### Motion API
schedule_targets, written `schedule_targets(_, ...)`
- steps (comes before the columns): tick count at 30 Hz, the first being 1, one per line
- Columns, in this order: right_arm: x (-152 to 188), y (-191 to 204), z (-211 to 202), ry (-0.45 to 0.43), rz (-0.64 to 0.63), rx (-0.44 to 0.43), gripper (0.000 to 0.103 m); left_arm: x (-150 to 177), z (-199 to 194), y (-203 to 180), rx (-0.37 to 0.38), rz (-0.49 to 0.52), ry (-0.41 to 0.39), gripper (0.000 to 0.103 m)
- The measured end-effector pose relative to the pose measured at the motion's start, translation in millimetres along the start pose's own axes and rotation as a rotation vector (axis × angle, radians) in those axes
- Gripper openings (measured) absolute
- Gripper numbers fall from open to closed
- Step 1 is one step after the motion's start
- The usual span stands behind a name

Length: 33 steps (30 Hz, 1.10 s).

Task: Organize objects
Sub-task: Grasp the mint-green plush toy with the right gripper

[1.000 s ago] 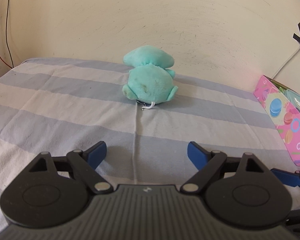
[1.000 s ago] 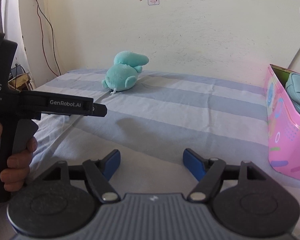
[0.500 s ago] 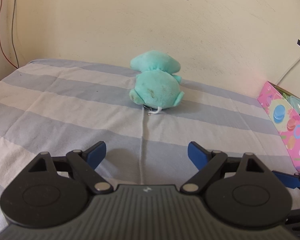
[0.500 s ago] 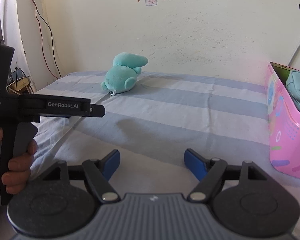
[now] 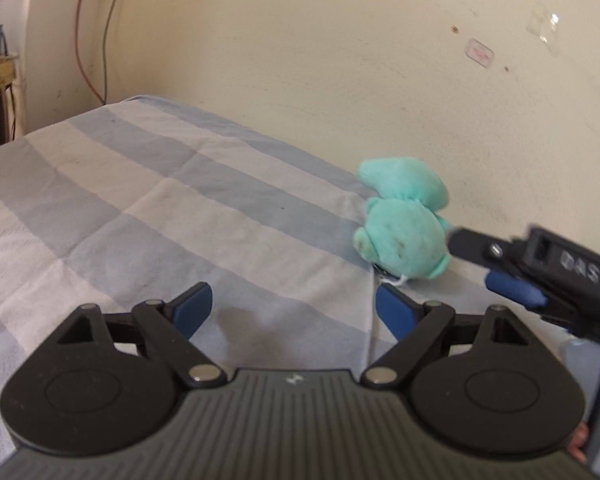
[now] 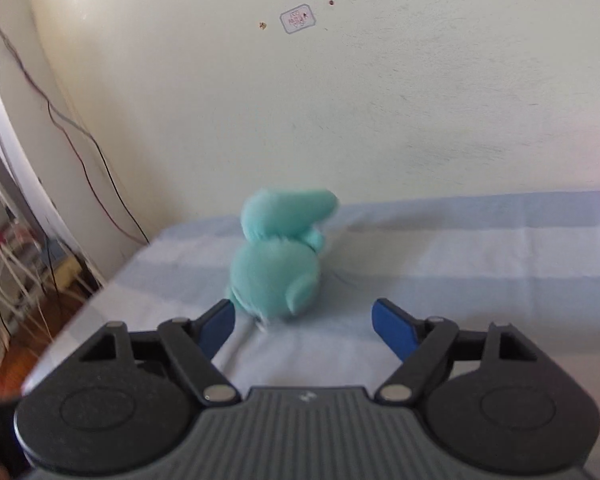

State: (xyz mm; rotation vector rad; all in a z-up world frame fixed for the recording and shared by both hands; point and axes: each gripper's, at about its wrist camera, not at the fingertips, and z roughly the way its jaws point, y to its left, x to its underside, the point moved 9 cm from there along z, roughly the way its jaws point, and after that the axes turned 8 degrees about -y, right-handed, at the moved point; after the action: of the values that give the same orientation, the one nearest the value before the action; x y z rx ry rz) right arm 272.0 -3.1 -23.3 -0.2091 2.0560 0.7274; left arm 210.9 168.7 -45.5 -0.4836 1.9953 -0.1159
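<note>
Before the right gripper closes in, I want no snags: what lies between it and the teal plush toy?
Only striped bedsheet. In the right wrist view the open right gripper faces the plush toy with nothing in between.

Plush toy on bedsheet (near wall), just ahead of right gripper.

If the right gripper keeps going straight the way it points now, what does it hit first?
Most likely the teal plush toy: it sits on the striped sheet just ahead of the open right gripper, slightly toward its left finger. The frame is blurred, so the exact gap is unclear.
</note>
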Motion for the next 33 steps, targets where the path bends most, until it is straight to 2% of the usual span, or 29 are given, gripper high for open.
schedule_targets(1,-2.3,4.5,12.0,0.008,0.002,-0.007,0.093,-0.7,0.3,1.5,-0.004,-0.011,-0.002,0.090)
schedule_targets(2,-2.1,8.5,24.8,0.024,0.007,-0.012,0.094,-1.3,0.4,2.3,-0.008,-0.016,-0.004,0.090)
schedule_targets(5,8.1,16.5,58.7,0.089,-0.012,0.010,0.091,-0.5,1.9,2.9,-0.014,-0.015,-0.001,0.090)
schedule_targets(6,13.9,18.3,66.7,0.116,-0.037,0.022,0.071,0.3,2.0,2.6,-0.013,-0.014,0.002,0.090)
schedule_targets(7,14.8,20.9,67.3,0.090,-0.084,0.042,0.062,0.0,2.3,3.0,-0.011,-0.013,0.005,0.090)
schedule_targets(9,16.8,23.7,63.4,0.083,-0.097,0.040,0.055,-0.2,1.3,1.7,-0.004,-0.013,0.006,0.090)
schedule_targets(12,19.4,21.7,42.9,0.062,-0.148,0.056,0.053,0.8,-1.3,-0.4,0.010,-0.003,0.002,0.090)
schedule_targets(15,30.6,14.3,12.0,0.091,-0.198,0.060,0.053,2.5,-4.6,-5.6,0.039,0.003,0.002,0.090)
schedule_targets(17,42.2,9.8,-14.2,0.111,-0.233,0.057,0.053,3.2,-7.8,-12.9,0.093,0.003,0.001,0.092)
schedule_targets(18,46.7,9.7,-28.3,0.116,-0.251,0.051,0.054,3.5,-10.3,-18.9,0.135,0.005,-0.001,0.097)
schedule_targets(22,70.2,10.3,-93.8,0.142,-0.295,0.025,0.054,12.0,-21.2,-48.4,0.304,0.053,0.008,0.097)
schedule_targets(26,96.2,7.9,-155.0,0.153,-0.365,0.037,0.055,30.3,-34.4,-79.8,0.521,0.081,0.083,0.097)
schedule_targets(28,104.9,3.3,-178.6,0.149,-0.371,0.061,0.056,40.7,-46.8,-98.9,0.612,0.130,0.100,0.097)
schedule_targets(33,116.2,-12.4,-219.7,0.117,-0.307,0.127,0.058,73.1,-83.1,-145.4,0.766,0.208,0.185,0.097)
